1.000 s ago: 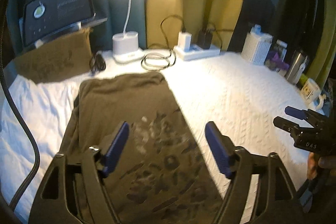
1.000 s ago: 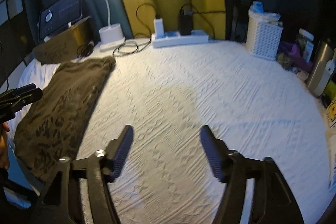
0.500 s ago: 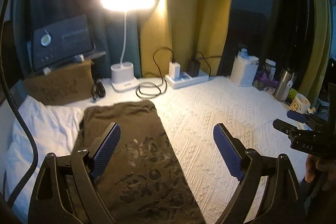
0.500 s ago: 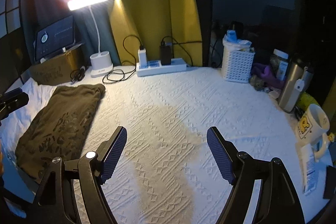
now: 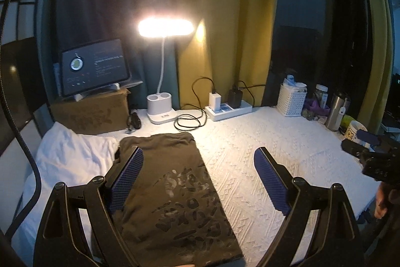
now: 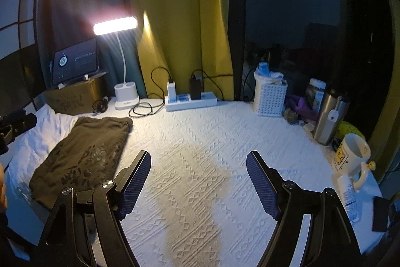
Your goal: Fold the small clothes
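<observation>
An olive-brown printed garment point(image 5: 175, 187) lies folded in a long strip on the white textured cloth point(image 5: 275, 142); it also shows at the left in the right wrist view point(image 6: 82, 157). My left gripper point(image 5: 198, 174) is open and empty, raised above the garment's right edge. My right gripper point(image 6: 198, 178) is open and empty, raised above the bare white cloth point(image 6: 200, 142), to the right of the garment. The right gripper's tips also show at the right edge of the left wrist view point(image 5: 367, 144).
A white garment point(image 5: 67, 154) lies left of the olive one. Along the back stand a cardboard box with a tablet point(image 5: 92, 66), a lit desk lamp point(image 5: 160, 111), a power strip point(image 5: 228, 109) with cables, a white basket point(image 6: 270, 96), a steel flask point(image 6: 327, 114) and a mug point(image 6: 352, 154).
Both grippers have risen and pulled back from the surface, so more of the curtains and back wall shows. Both stay open. The garment has not moved.
</observation>
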`<state>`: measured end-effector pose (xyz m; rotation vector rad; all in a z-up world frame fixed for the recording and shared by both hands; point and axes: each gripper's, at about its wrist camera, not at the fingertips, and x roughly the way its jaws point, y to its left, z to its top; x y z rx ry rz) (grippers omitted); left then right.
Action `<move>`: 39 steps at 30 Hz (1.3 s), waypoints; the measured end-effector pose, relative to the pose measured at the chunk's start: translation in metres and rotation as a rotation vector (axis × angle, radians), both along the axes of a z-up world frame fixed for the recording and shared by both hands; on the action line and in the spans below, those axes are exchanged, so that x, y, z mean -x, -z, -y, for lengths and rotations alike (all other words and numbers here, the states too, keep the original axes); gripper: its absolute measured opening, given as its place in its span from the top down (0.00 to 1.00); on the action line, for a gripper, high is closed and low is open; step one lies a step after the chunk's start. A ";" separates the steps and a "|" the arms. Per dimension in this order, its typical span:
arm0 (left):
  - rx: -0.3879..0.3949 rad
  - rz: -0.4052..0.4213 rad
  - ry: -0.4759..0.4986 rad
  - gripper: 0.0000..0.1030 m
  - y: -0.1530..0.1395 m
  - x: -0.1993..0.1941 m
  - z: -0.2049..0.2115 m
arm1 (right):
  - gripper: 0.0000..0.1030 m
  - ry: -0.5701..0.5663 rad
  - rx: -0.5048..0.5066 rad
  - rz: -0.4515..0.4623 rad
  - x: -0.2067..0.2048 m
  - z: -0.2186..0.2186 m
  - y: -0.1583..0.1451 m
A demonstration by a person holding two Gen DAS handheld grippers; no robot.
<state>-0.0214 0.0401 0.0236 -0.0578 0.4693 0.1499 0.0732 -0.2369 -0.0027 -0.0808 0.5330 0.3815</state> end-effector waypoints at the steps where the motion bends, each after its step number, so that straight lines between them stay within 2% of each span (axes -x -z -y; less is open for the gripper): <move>1: -0.002 0.004 0.000 0.13 -0.001 0.004 0.000 | 0.22 0.001 0.001 0.007 0.003 0.001 -0.002; 20: -0.028 0.116 -0.025 0.12 -0.031 0.052 0.008 | 0.18 0.049 -0.039 0.150 0.067 0.019 -0.056; 31: -0.021 0.176 -0.035 0.07 -0.054 0.079 0.005 | 0.13 0.033 -0.043 0.234 0.108 0.021 -0.087; 39: -0.008 0.190 -0.043 0.07 -0.052 0.087 -0.003 | 0.12 0.018 -0.034 0.251 0.123 0.017 -0.094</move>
